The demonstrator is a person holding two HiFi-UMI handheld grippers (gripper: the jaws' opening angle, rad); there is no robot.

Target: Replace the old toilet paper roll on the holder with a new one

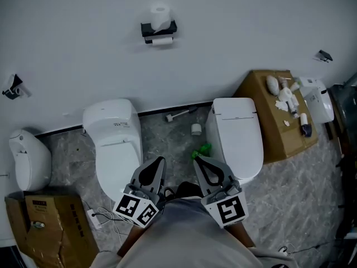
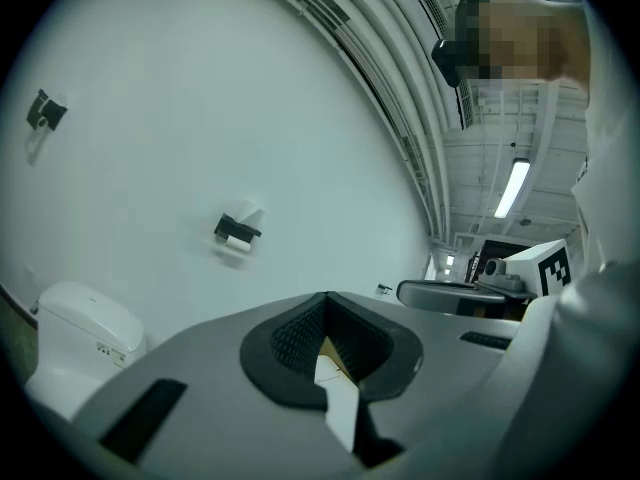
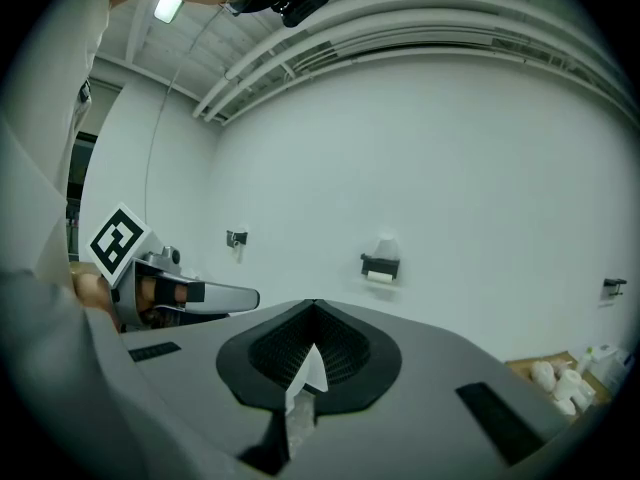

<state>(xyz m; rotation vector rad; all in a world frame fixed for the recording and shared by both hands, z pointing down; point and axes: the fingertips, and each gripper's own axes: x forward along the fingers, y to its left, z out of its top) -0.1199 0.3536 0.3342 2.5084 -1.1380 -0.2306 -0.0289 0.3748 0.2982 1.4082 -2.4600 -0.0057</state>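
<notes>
Toilet-paper roll (image 1: pixel 160 14), white and upright, stood on the black wall holder (image 1: pixel 158 30) at upper centre, well apart from the shut, empty grey left gripper (image 1: pixel 158 162) and right gripper (image 1: pixel 198 162), neither nearer.

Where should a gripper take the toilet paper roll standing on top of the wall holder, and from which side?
Across its curved sides, coming from the front: the toilet paper roll appears to stand on end on the black holder, with the wall behind it, leaving both flanks free.
</notes>
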